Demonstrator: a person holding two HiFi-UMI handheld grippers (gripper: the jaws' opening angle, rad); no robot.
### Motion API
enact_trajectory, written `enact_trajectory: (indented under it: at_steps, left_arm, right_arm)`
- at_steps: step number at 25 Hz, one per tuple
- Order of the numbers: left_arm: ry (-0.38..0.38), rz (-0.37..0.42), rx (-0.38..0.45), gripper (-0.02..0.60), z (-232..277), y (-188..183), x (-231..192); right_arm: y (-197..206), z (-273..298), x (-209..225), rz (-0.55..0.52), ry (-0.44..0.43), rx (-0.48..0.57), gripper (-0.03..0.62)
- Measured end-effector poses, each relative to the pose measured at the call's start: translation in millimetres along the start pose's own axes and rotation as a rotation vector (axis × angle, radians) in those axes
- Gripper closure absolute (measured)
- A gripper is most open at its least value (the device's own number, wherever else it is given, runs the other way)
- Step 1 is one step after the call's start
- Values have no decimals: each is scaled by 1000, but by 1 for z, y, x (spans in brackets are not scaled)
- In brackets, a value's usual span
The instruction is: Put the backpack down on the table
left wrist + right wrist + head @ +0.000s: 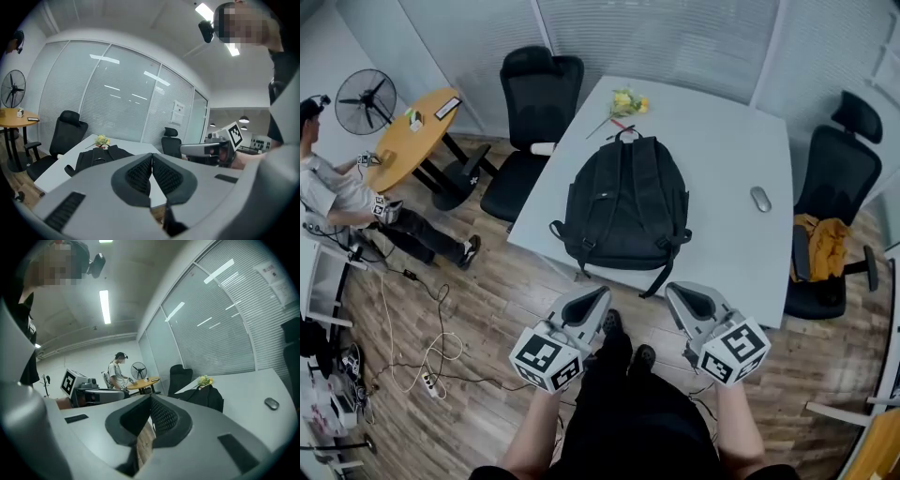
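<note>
A black backpack [625, 204] lies flat on the white table [733, 141], straps toward me and its top handle at the far end; it also shows as the backpack [97, 156] and the backpack [206, 396] in the two gripper views. My left gripper [602, 296] hovers off the table's near edge, shut with nothing in it. My right gripper [677, 292] is beside it, also shut and empty. Both are apart from the bag. In each gripper view the jaws meet at their tips: left gripper [152, 155], right gripper [150, 397].
Yellow flowers [628, 102] lie at the table's far end and a grey mouse [760, 199] at its right. Black chairs stand at the left [532, 112] and right [831, 202]. A person [337, 197] sits by a round wooden table [411, 136] and a fan [365, 100]. Cables cross the floor.
</note>
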State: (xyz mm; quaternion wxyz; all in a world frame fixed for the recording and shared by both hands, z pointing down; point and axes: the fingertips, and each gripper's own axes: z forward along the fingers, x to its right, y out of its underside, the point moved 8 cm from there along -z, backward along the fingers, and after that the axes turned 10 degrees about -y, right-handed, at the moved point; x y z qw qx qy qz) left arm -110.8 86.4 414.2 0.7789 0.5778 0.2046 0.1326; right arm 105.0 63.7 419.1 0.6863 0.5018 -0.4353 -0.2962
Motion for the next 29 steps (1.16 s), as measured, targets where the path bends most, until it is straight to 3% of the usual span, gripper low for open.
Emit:
enact_trajectory:
  at_steps: [5,29]
  left_arm:
    - [-2,8,-2,581,0,-1,2]
    - [-19,21,-9,581,4,-5,0]
  right_arm:
    - [0,-2,-8,-63,12,-33,586]
    - [-8,-11,4,-107,40,-60,588]
